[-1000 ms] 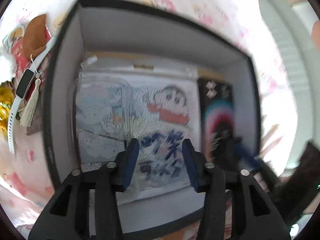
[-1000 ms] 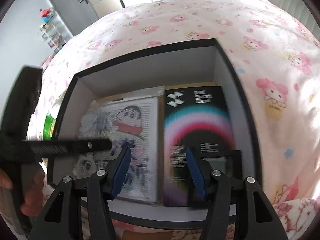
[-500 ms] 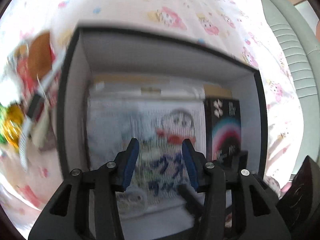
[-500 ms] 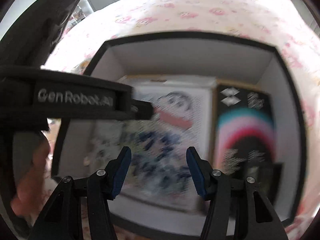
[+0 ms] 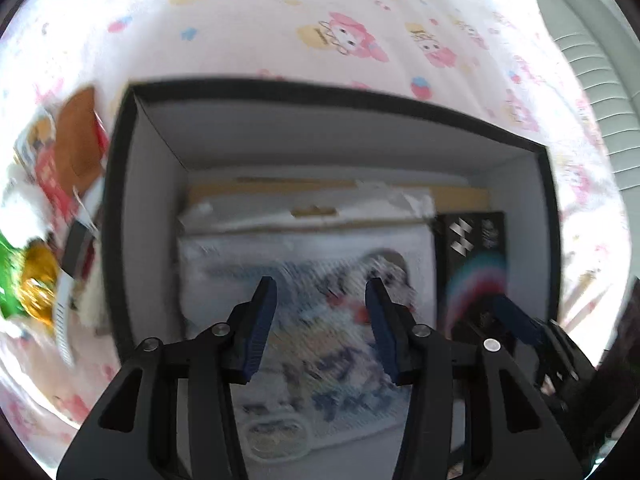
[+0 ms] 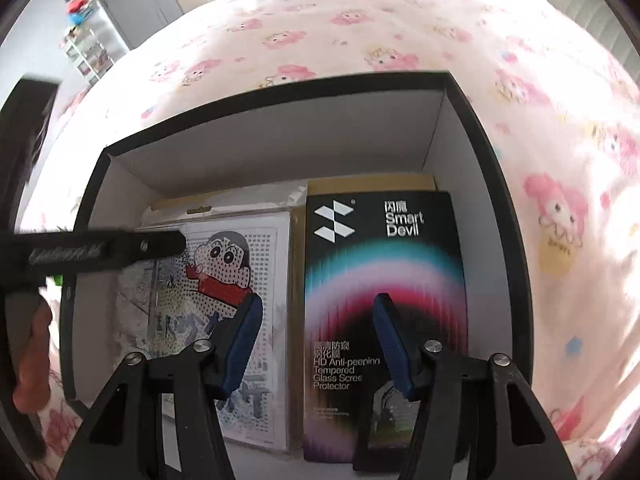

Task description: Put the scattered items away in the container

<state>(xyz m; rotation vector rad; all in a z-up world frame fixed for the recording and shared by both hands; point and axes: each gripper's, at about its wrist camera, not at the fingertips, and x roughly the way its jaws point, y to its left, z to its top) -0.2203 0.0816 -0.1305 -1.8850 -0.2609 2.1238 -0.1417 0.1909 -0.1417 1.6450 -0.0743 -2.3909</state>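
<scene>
Both grippers hover over the box (image 6: 472,128), left gripper (image 5: 320,320) and right gripper (image 6: 316,340) parted, empty. Scattered items (image 5: 48,240) lie left of it. I'd swing left out, clearing the rim.

Box (image 6: 452,92): black-rimmed, white inside, sitting open on the bed (image 6: 400,20) with its pink cartoon sheet.
Screen protector pack (image 6: 384,280): black, lying flat at the box's right side.
Cartoon packet (image 6: 224,264): lying flat just beside it, on the left.
Right hand-held gripper (image 6: 316,340): hanging over both, jaws apart, gripping nothing.
Left hand-held gripper (image 6: 100,250): reaching in from the left; a hand (image 6: 34,360) is holding it.
</scene>
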